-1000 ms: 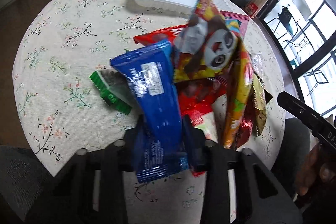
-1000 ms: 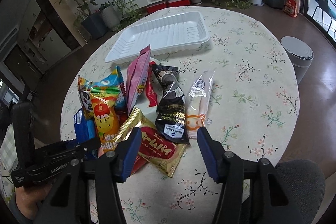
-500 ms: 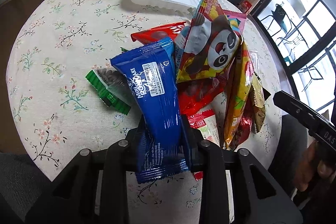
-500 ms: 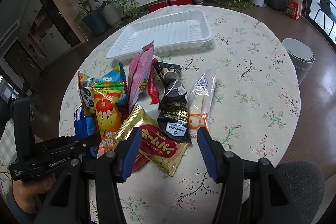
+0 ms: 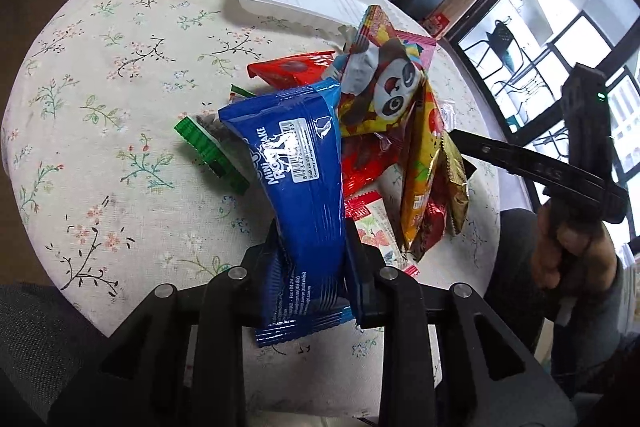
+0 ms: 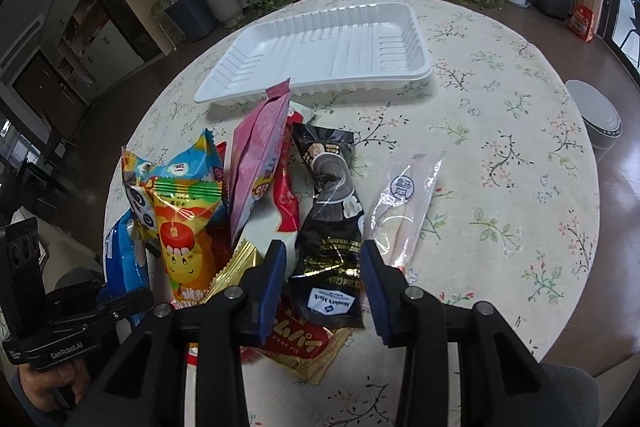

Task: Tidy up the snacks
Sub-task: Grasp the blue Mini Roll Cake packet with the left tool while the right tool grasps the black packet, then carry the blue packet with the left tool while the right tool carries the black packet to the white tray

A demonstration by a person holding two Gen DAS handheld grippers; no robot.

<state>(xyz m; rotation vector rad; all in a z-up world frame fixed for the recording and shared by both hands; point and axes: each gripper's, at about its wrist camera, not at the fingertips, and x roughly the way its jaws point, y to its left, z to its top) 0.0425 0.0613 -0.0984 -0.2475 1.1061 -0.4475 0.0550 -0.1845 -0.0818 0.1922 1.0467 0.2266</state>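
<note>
My left gripper (image 5: 312, 231) is shut on a blue snack pack (image 5: 296, 163), held a little above the pile with its far end pointing at the table's middle. Loose snacks lie heaped: a panda pack (image 5: 384, 83), a green pack (image 5: 208, 151), a pink pack (image 6: 260, 155) and a clear pack (image 6: 404, 203). My right gripper (image 6: 324, 259) straddles the near end of a black snack pack (image 6: 328, 187). Its jaws are closing, and the pads are not clearly pressing on it. An empty white tray (image 6: 320, 47) sits at the far side.
The round table (image 6: 500, 147) has a floral cloth, bare on its right half. A gold and red pack (image 6: 304, 343) lies under my right gripper. A white bin (image 6: 600, 123) stands on the floor to the right. Potted plants and a low shelf line the far wall.
My right gripper has moved forward over the black pack and its jaws have narrowed around it. My left gripper has shifted slightly with the blue pack still in its grip.
</note>
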